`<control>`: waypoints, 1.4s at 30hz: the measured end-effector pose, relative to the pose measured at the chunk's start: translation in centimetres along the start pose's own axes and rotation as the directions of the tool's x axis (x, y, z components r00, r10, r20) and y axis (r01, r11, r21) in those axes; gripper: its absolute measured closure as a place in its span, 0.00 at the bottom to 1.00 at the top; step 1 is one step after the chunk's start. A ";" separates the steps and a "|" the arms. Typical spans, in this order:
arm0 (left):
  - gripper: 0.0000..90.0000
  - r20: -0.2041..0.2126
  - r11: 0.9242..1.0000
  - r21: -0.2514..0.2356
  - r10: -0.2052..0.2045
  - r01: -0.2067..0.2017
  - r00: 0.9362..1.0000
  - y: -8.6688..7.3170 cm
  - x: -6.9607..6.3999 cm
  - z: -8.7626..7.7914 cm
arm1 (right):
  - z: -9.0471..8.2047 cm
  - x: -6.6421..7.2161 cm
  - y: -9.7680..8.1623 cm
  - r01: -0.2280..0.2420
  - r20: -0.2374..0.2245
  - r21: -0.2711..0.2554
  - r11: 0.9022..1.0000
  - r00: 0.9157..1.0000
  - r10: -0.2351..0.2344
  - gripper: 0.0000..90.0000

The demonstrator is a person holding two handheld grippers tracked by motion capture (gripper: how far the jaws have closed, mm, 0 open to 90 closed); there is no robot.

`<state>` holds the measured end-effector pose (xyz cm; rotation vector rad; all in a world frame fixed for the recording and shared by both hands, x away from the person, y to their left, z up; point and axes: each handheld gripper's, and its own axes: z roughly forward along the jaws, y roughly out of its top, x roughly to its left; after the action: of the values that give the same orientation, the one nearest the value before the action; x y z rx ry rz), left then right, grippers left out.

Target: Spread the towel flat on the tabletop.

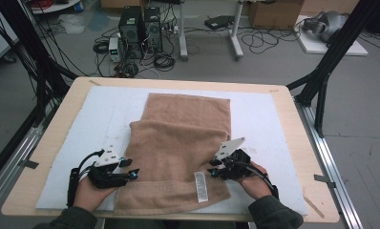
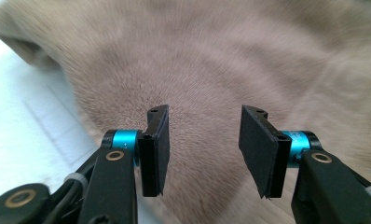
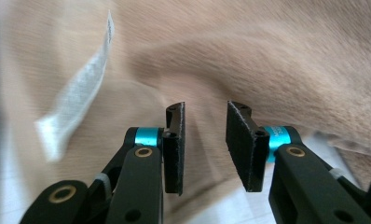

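A grey floor strewn with cables, computer towers (image 1: 140, 31) at twelve o'clock, surrounds a wooden table (image 1: 293, 129) covered by a white mat (image 1: 97, 119). The left gripper (image 1: 131, 168) sits at the towel's eight o'clock edge, jaws apart with only the pile beyond them, nothing clamped. The right gripper (image 1: 212, 168) at four o'clock also stands parted, gap narrower, gripping nothing. The tan towel (image 1: 183, 138) lies mid-mat, partly folded, its near end toward the person. A white label (image 1: 200, 186) at six o'clock carries print too small to read. Both gripper views are blurred: towel (image 2: 211, 56), label (image 3: 81, 93).
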<state>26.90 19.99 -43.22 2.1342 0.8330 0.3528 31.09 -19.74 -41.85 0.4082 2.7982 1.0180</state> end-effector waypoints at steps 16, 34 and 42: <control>0.95 -0.006 0.997 -0.041 0.065 -0.065 0.998 -0.6 -2.3 -1.7 | -1.3 2.4 -1.6 -0.008 -0.089 -0.017 1.000 0.996 0.006 0.97; 0.64 0.001 0.999 0.007 0.049 -0.049 0.999 -0.9 -1.1 -0.4 | -0.6 1.4 -0.7 -0.023 -0.023 -0.020 1.000 0.999 0.023 0.68; 0.90 0.009 0.999 -0.016 0.042 -0.042 0.999 -1.9 -1.6 0.2 | 0.8 0.9 -1.9 -0.053 -0.071 -0.033 0.998 0.996 0.050 0.94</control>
<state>24.99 19.72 -44.70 2.1395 0.7790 0.3699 30.01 -20.41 -43.75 0.4513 2.8404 1.1118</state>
